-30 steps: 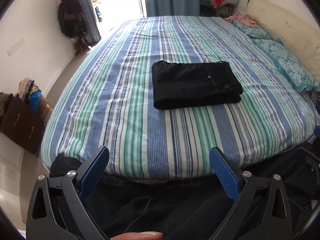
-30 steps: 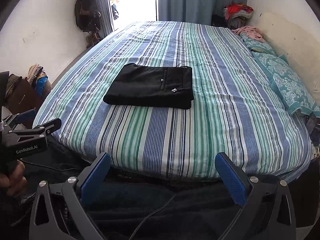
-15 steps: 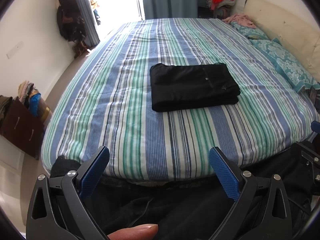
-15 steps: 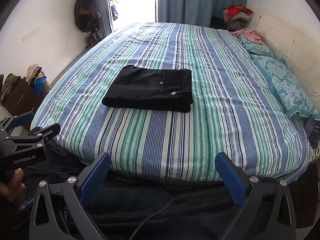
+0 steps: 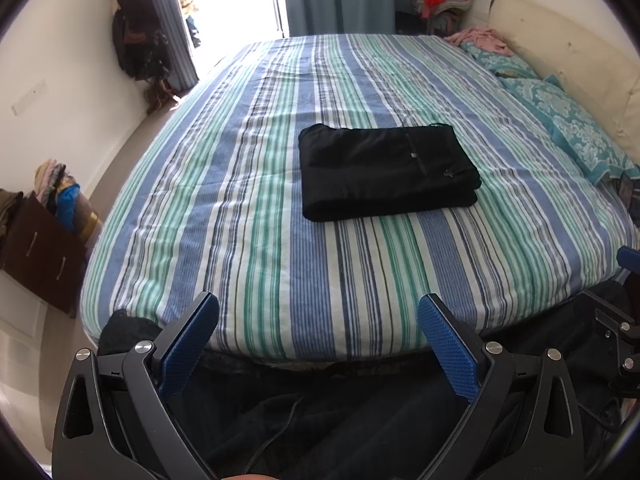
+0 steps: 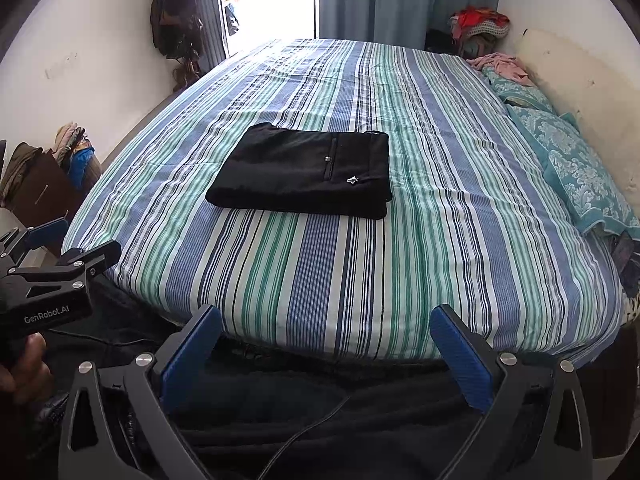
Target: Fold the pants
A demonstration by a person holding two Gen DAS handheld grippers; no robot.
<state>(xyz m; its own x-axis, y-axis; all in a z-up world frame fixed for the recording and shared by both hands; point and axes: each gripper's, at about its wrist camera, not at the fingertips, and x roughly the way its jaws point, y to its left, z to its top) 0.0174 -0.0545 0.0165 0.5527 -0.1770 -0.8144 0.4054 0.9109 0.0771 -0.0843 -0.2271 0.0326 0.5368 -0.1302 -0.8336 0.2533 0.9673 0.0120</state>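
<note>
Black pants [image 5: 384, 170] lie folded into a flat rectangle on the striped bed [image 5: 280, 264]; the right wrist view shows the same pants [image 6: 308, 170] with a pocket button and a small white logo on top. My left gripper [image 5: 318, 312] is open, held back off the near edge of the bed, well short of the pants. My right gripper [image 6: 326, 322] is open too and holds nothing, also clear of the bed's near edge. The left gripper [image 6: 60, 256] shows from the side at the left of the right wrist view.
Teal patterned pillows [image 5: 568, 128] and a cream headboard [image 5: 560, 56] line the right side. A brown box with clothes [image 5: 40, 240] stands on the floor at left. Dark fabric and a cable [image 6: 304, 440] lie below the grippers. Blue curtains [image 6: 408, 0] hang at the far end.
Both grippers have drifted slightly, so the bed and the pants sit a little lower in both views. The pants have not moved. Both grippers stay open.
</note>
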